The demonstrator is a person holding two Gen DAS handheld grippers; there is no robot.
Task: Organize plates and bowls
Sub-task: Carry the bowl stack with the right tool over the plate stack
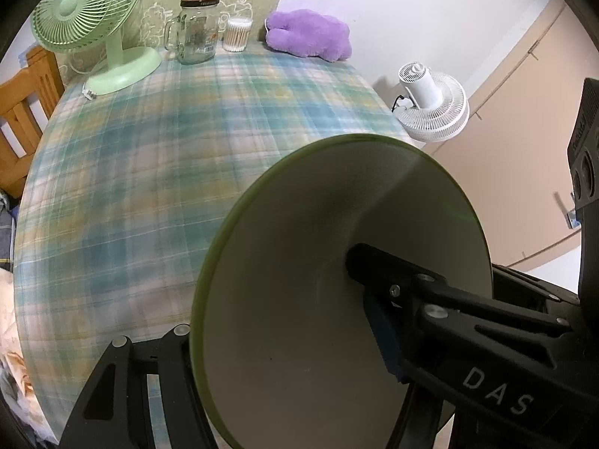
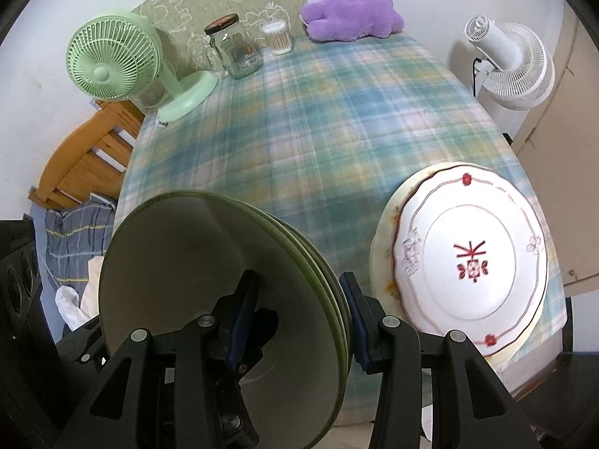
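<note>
A nested stack of green-rimmed bowls (image 2: 179,254) with pale insides hangs above the plaid tablecloth, held from both sides. My right gripper (image 2: 297,280) is shut on one wall, left finger inside and right finger outside against the layered rims. My left gripper (image 1: 267,295) is shut on the opposite wall of the bowls (image 1: 318,224), right finger inside and left finger outside. On the table at the right, a white plate (image 2: 471,258) with red marks lies on a floral plate (image 2: 385,224).
At the table's far end stand a green fan (image 2: 112,63), a glass jar (image 2: 236,48), a cotton-swab tub (image 2: 279,37) and a purple plush (image 2: 352,15). A white fan (image 2: 513,67) stands off the right edge. A wooden chair (image 2: 86,157) is at the left.
</note>
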